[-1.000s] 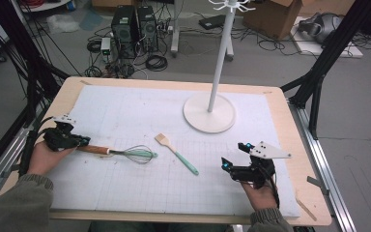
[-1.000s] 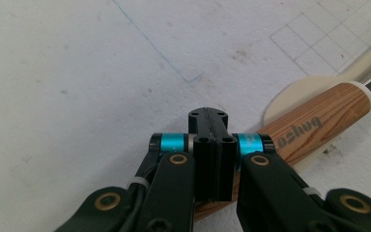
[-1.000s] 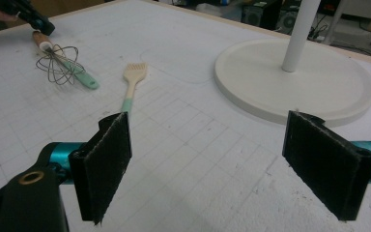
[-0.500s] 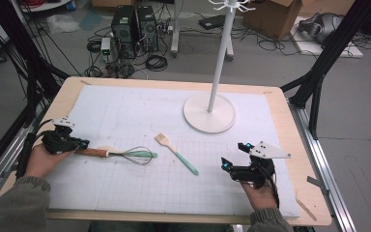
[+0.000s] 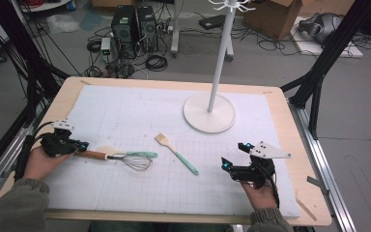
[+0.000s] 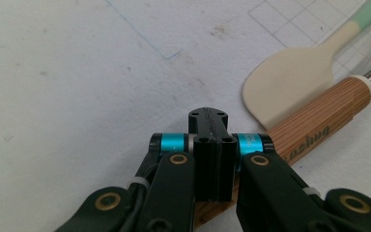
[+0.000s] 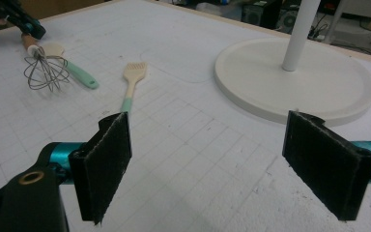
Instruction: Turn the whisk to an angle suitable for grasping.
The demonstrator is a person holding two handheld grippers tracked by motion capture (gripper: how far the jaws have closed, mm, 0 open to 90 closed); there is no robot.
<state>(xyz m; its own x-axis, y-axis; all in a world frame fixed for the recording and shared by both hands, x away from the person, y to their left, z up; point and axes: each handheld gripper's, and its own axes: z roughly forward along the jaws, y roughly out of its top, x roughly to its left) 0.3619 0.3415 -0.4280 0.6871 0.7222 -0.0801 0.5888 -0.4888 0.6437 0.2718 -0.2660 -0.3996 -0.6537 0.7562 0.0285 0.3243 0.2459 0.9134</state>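
Note:
A whisk (image 5: 135, 162) with a wooden handle (image 6: 319, 130) lies on the white mat at the left. It rests partly across a cream spatula (image 5: 142, 154) with a green handle. My left gripper (image 5: 82, 145) sits at the end of the whisk's handle. Its jaws (image 6: 207, 118) are shut together, and the handle passes underneath them. A pastry brush (image 5: 176, 152) with a teal handle lies mid-mat. My right gripper (image 5: 234, 155) hovers open at the front right, with nothing between its pads (image 7: 101, 164). In the right gripper view the whisk (image 7: 41, 70), spatula (image 7: 75, 72) and brush (image 7: 133, 82) lie far off.
A white stand with a round base (image 5: 208, 112) and a tall pole rises at the back of the mat. The wooden table edge (image 5: 299, 145) frames the mat. Computers, cables and boxes sit on the floor behind the table.
The whisk's wire head has swung slightly toward the near edge, so the spatula's green handle now shows beside it. The left hand has shifted a little. The right gripper has stayed put.

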